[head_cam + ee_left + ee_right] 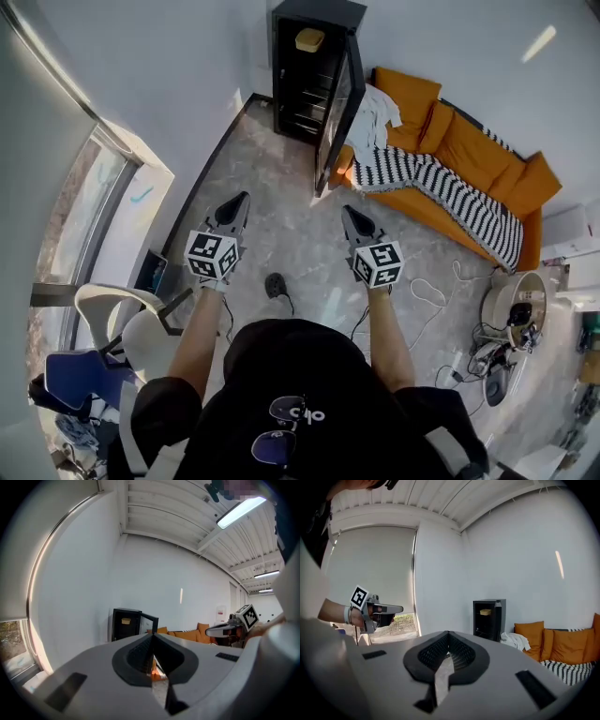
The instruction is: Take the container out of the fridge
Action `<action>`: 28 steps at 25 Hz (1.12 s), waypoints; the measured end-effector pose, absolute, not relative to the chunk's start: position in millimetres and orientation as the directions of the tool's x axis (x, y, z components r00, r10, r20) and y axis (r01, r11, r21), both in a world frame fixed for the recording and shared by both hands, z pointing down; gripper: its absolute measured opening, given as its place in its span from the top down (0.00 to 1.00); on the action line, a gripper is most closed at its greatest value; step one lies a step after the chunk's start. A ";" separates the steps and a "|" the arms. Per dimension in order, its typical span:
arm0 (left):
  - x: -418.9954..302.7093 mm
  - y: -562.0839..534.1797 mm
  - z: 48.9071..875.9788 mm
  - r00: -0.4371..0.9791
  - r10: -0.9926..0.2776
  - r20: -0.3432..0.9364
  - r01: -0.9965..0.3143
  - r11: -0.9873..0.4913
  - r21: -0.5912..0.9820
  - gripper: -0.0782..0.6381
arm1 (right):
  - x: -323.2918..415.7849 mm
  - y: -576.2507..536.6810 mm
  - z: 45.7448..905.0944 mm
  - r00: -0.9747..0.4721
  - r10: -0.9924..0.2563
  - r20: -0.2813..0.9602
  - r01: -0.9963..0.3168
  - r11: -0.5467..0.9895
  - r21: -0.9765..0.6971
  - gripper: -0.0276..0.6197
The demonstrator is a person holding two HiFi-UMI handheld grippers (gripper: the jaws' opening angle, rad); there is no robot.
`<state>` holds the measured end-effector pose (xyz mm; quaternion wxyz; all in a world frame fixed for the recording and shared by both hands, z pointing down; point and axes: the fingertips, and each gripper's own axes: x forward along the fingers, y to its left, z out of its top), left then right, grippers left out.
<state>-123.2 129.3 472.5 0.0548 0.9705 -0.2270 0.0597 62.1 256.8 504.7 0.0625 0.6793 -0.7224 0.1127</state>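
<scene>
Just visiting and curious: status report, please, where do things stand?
Fingers shut, empty: left gripper, right gripper. Target container on fridge top shelf, untouched. Fridge door open, nothing blocking.

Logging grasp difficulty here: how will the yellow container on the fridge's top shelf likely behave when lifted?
The container looks low and wide, so it probably won't tip or roll. Its boxy outline suggests stiff walls, likely holding shape when gripped. It seems small, perhaps light; its contents cannot be seen.
</scene>
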 end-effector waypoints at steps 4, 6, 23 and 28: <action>-112.4 76.1 470.2 0.896 -0.423 0.131 -0.436 -0.895 0.092 0.88 | 66.6 195.0 497.5 -0.071 -0.970 0.231 -0.995 0.054 -0.080 0.95; -108.2 55.6 472.4 0.899 -0.416 0.137 -0.430 -0.898 0.094 0.88 | 64.4 171.6 499.9 -0.078 -0.969 0.236 -0.995 0.061 -0.081 0.95; -87.3 -79.8 502.8 0.885 -0.425 0.188 -0.452 -0.883 0.131 0.88 | 88.7 25.6 525.8 -0.100 -0.958 0.270 -0.990 0.070 -0.120 0.95; -58.9 -140.1 503.6 0.892 -0.410 0.194 -0.436 -0.891 0.125 0.88 | 121.7 -33.5 531.3 -0.071 -0.960 0.271 -0.991 0.036 -0.129 0.95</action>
